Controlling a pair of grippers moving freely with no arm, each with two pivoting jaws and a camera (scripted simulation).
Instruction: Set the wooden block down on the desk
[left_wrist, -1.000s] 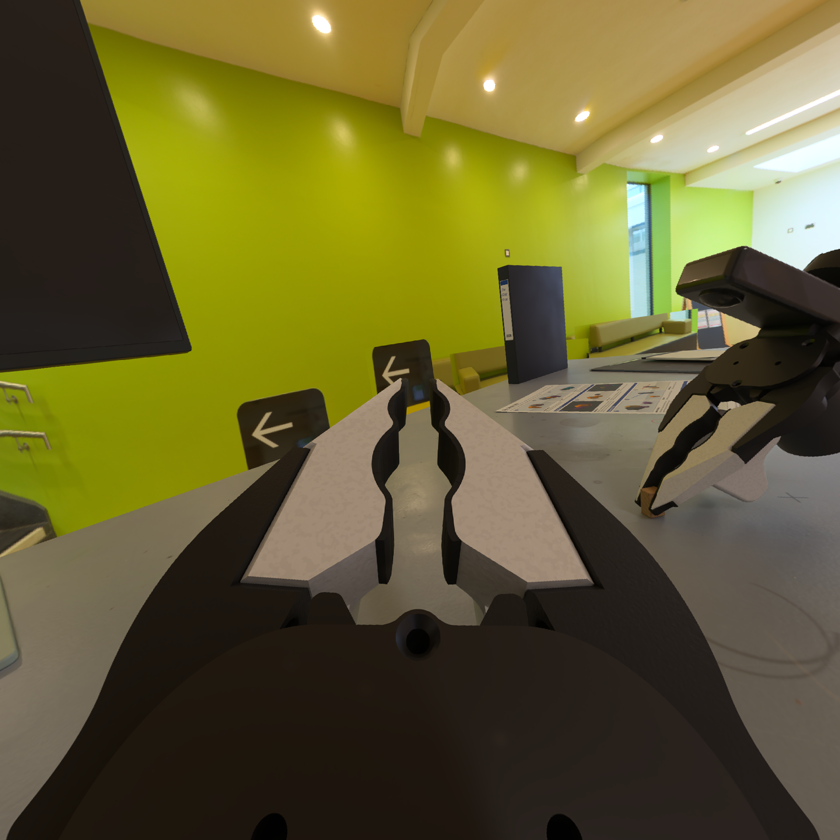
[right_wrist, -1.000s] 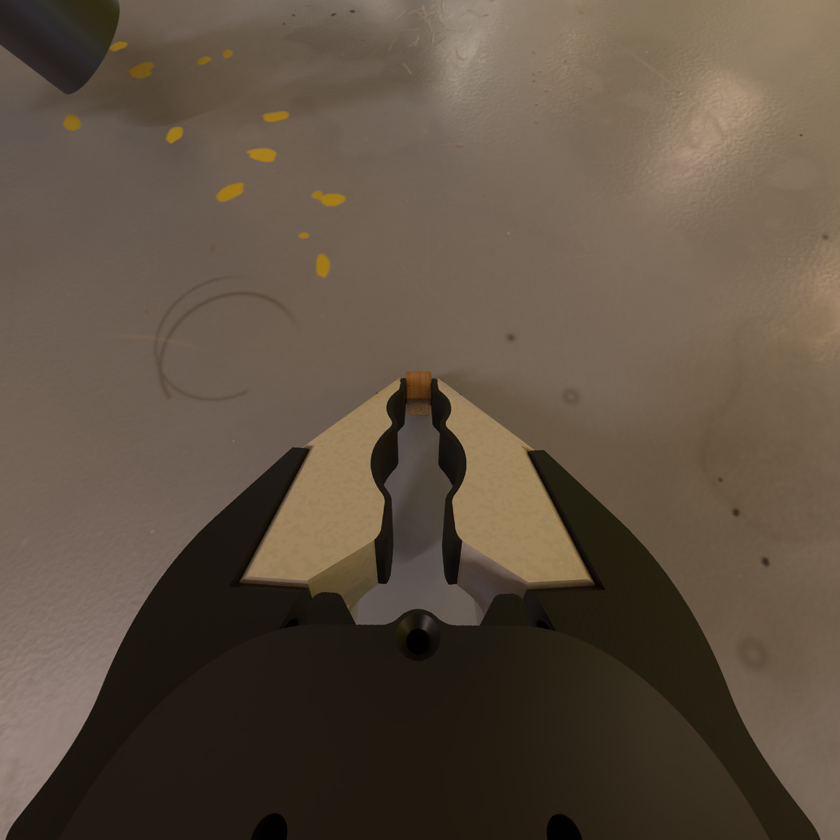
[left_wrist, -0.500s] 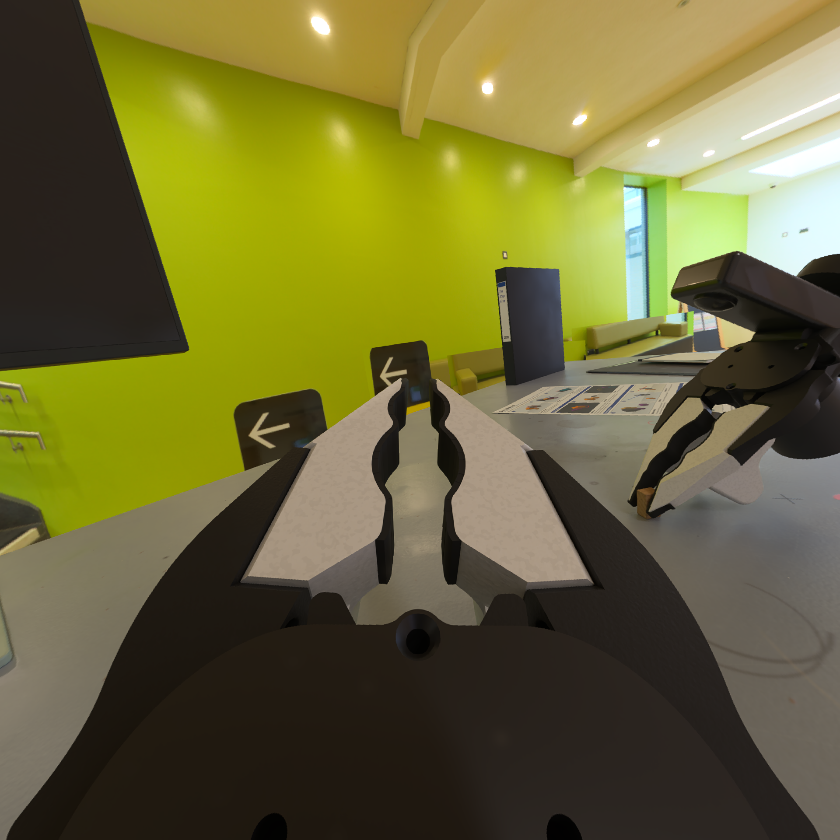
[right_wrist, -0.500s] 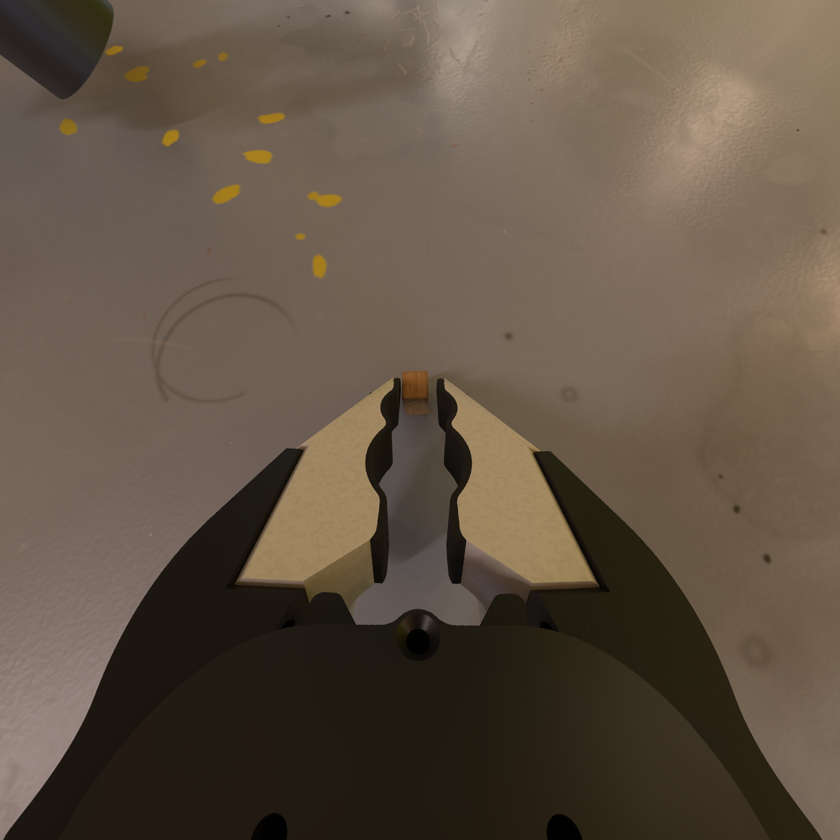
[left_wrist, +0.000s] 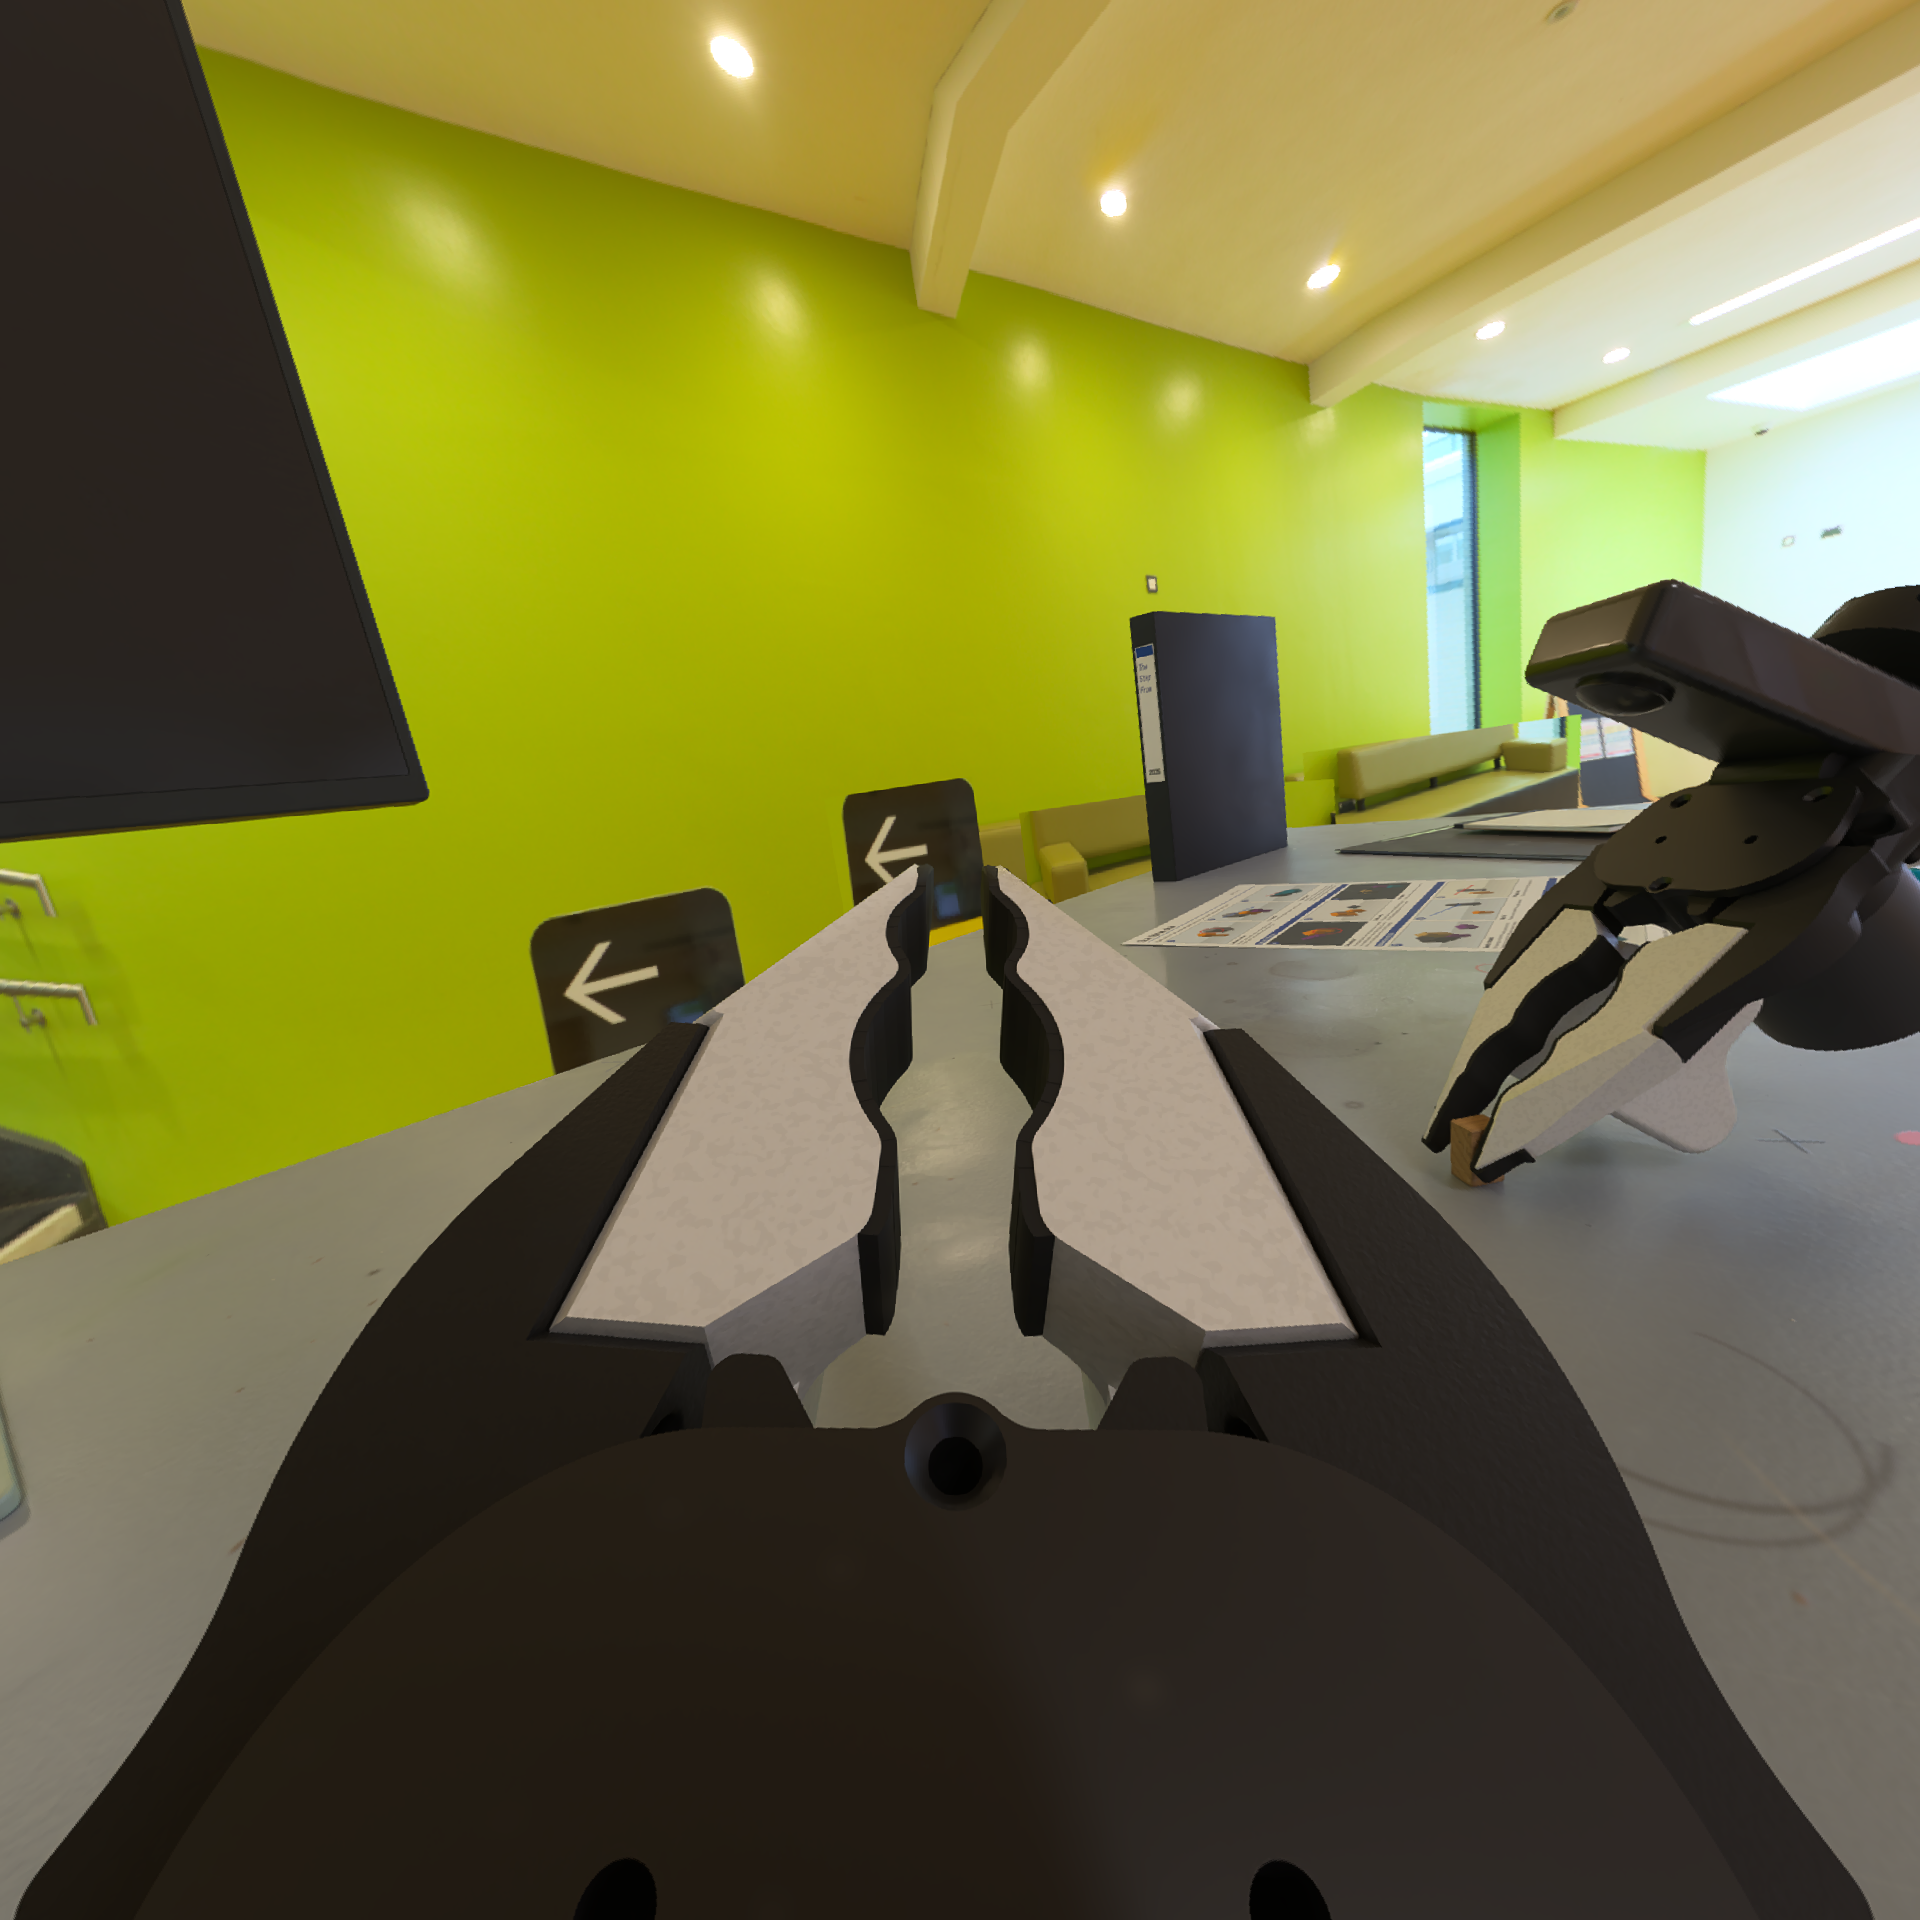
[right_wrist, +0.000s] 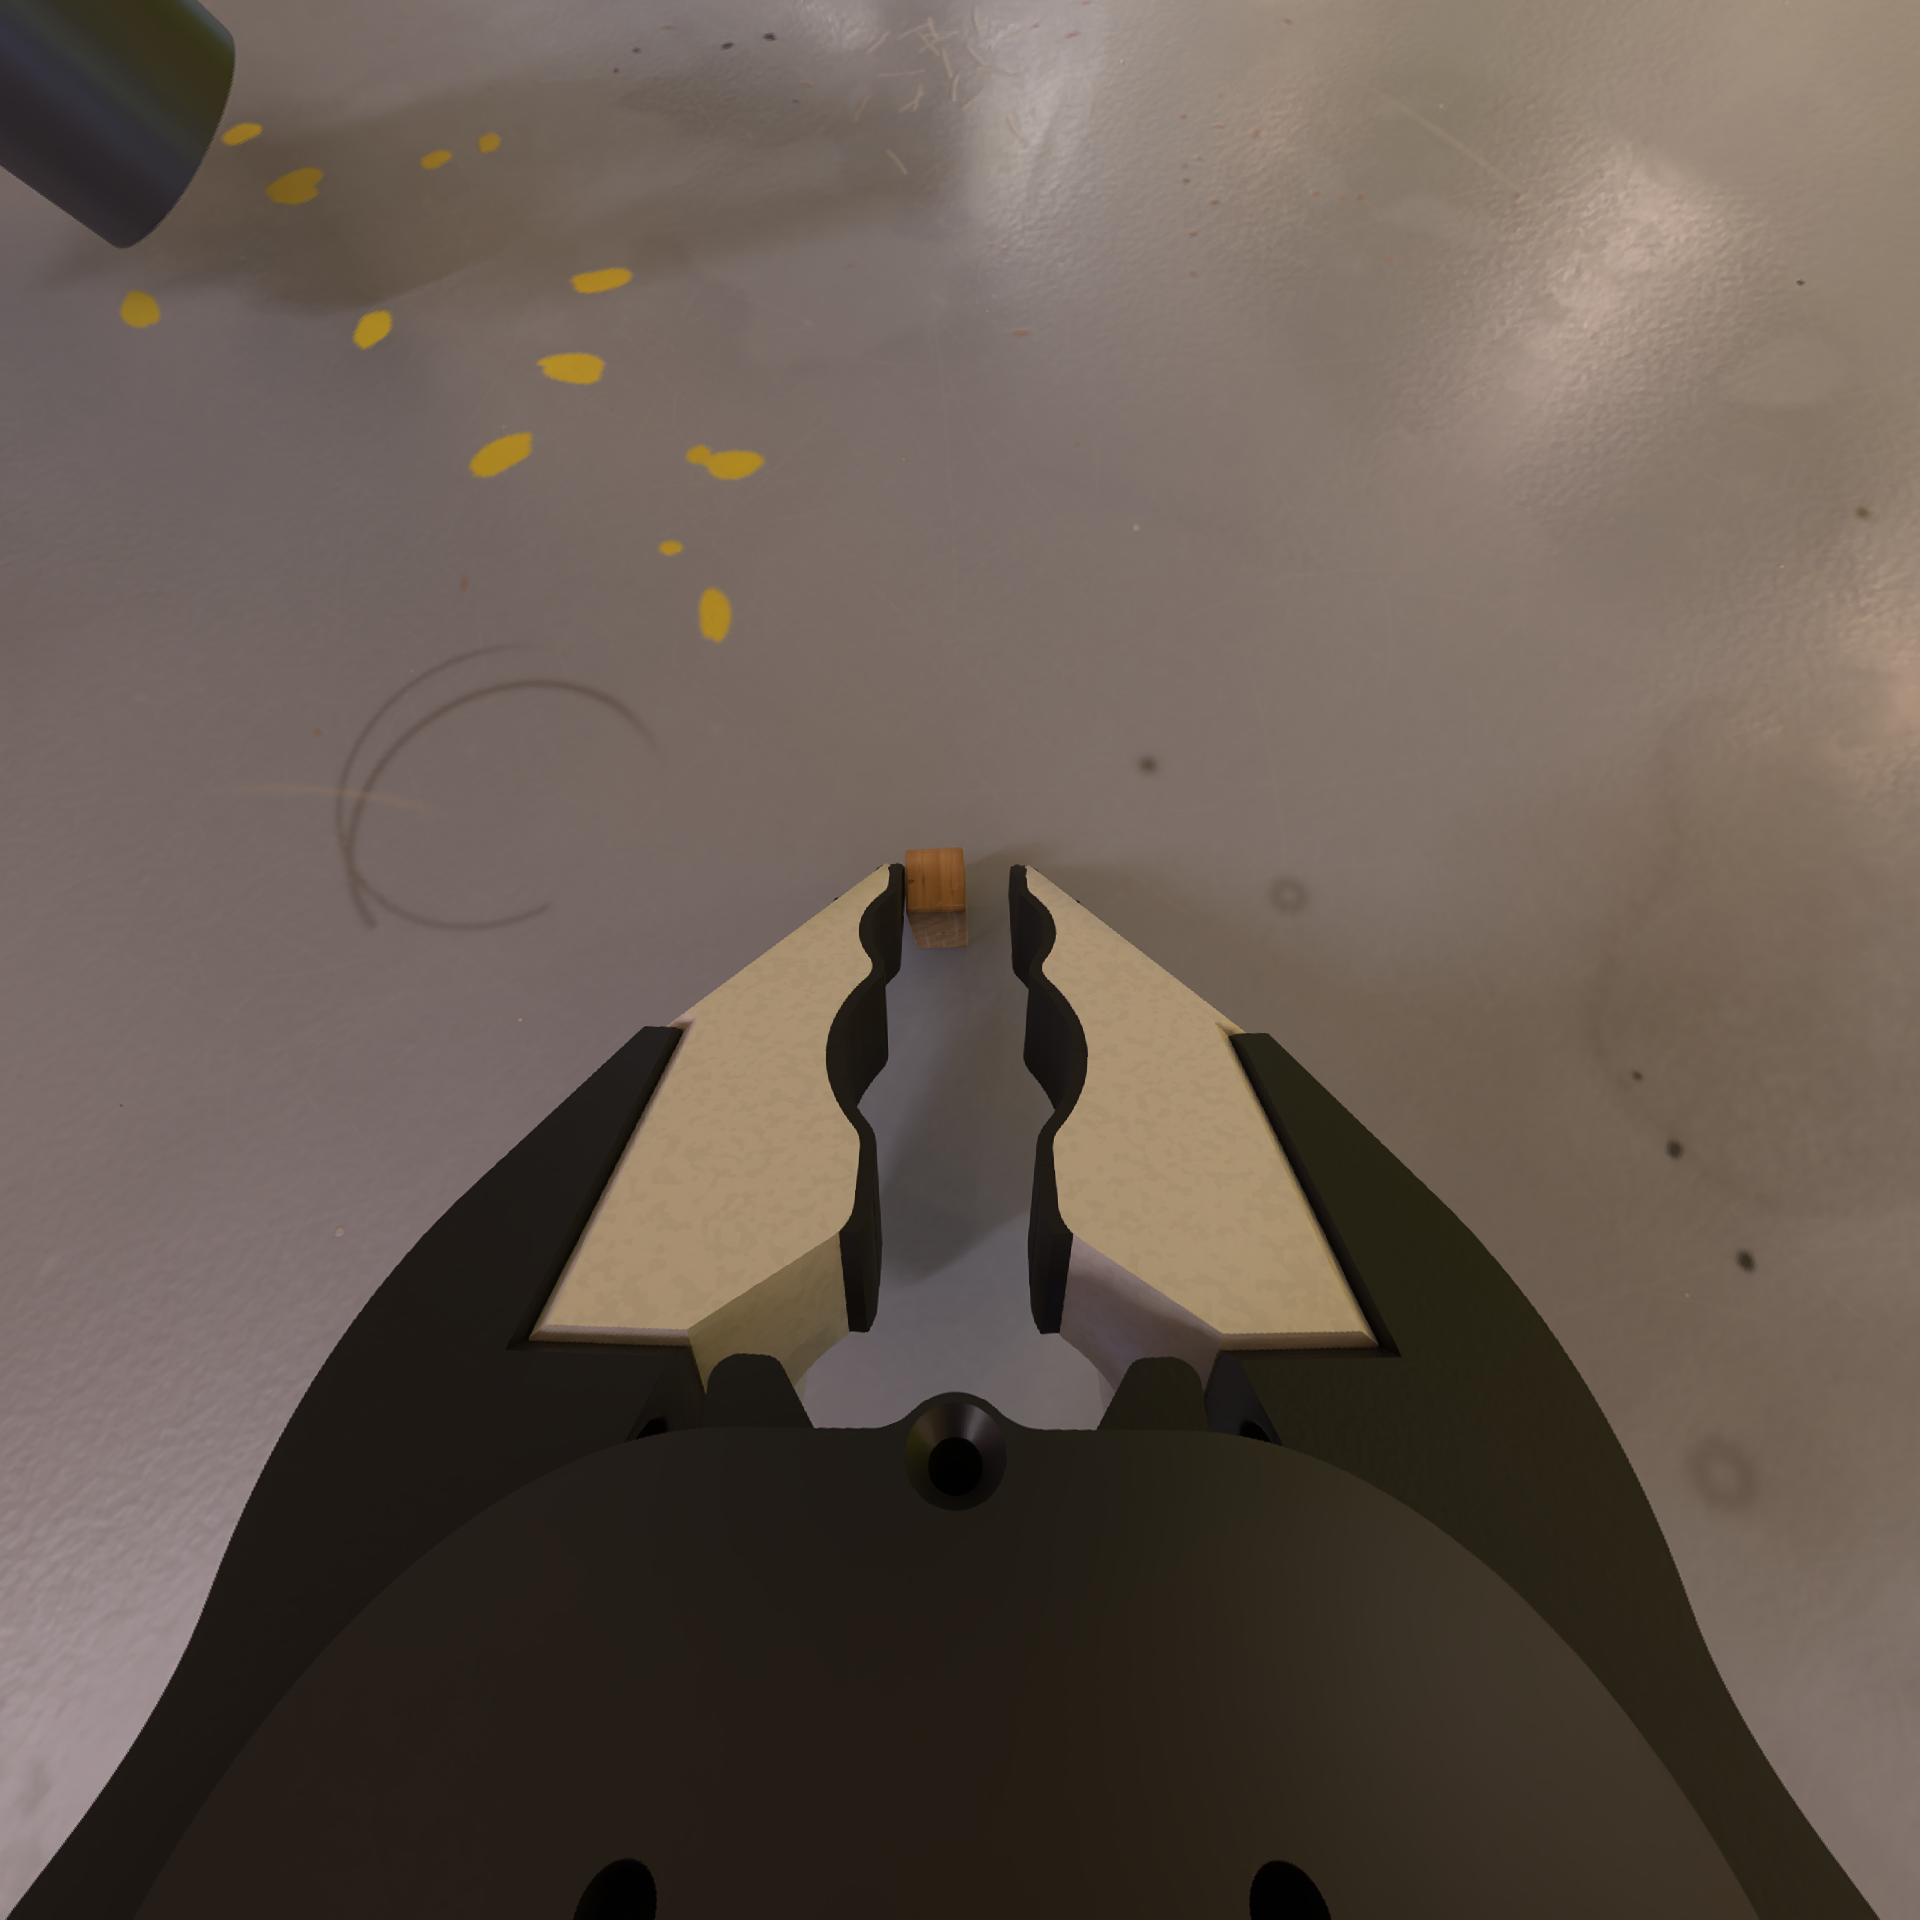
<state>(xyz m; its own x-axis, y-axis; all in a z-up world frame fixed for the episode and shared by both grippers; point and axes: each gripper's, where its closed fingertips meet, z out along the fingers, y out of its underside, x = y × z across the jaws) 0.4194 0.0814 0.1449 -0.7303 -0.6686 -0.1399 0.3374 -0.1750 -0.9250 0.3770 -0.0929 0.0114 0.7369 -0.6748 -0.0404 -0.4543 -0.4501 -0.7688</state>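
Note:
The small wooden block (right_wrist: 935, 894) rests on the grey desk (right_wrist: 1403, 623) between the tips of my right gripper (right_wrist: 956, 883). The right jaws are open. The block lies next to the left finger, with a clear gap to the right finger. In the left wrist view the block (left_wrist: 1465, 1155) sits on the desk (left_wrist: 1558, 1403) at the tips of the right gripper (left_wrist: 1460, 1138), which tilts down at it. My left gripper (left_wrist: 956, 883) is to the left of the block, level above the desk. It is empty, with its jaws a narrow gap apart.
A dark binder (left_wrist: 1210, 743) stands at the back of the desk, with a printed sheet (left_wrist: 1340, 914) in front of it. A dark monitor (left_wrist: 156, 468) hangs at the left. Two black arrow signs (left_wrist: 634, 977) stand behind the desk's edge. A dark cylinder (right_wrist: 104, 114) and yellow spots (right_wrist: 571, 367) lie far left.
My right gripper has opened its jaws and let go of the wooden block, which now stands on the desk. The left gripper has barely moved.

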